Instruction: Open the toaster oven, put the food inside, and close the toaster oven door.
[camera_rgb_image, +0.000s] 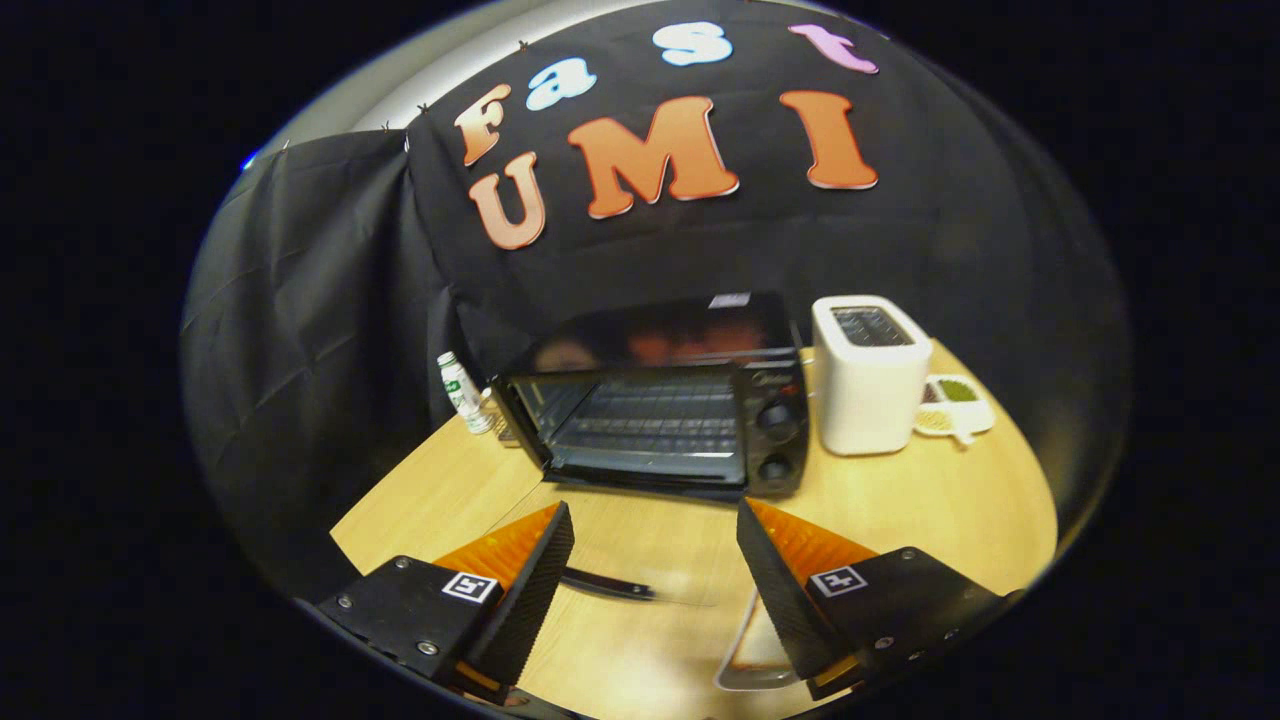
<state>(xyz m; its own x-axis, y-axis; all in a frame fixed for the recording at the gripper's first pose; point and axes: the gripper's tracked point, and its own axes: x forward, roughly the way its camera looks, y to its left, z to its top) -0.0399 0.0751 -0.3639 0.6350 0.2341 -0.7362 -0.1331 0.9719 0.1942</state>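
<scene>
Open toaster oven on the bench, tongs spread empty before it.
A small bottle (462, 392) stands left of the toaster oven (660, 400), whose glass door (610, 545) lies flat; its badge is unreadable; white toaster (868, 375) right; tongs (655, 560) gape over bare bench (940, 500).

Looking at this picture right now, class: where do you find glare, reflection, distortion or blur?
Gripper view: the oven top mirrors the wall as soft orange glare; the fisheye bends the table edge into a curve; the glass door, open flat between the open gripper fingers, is almost invisible; the bottle is too small to read.
</scene>
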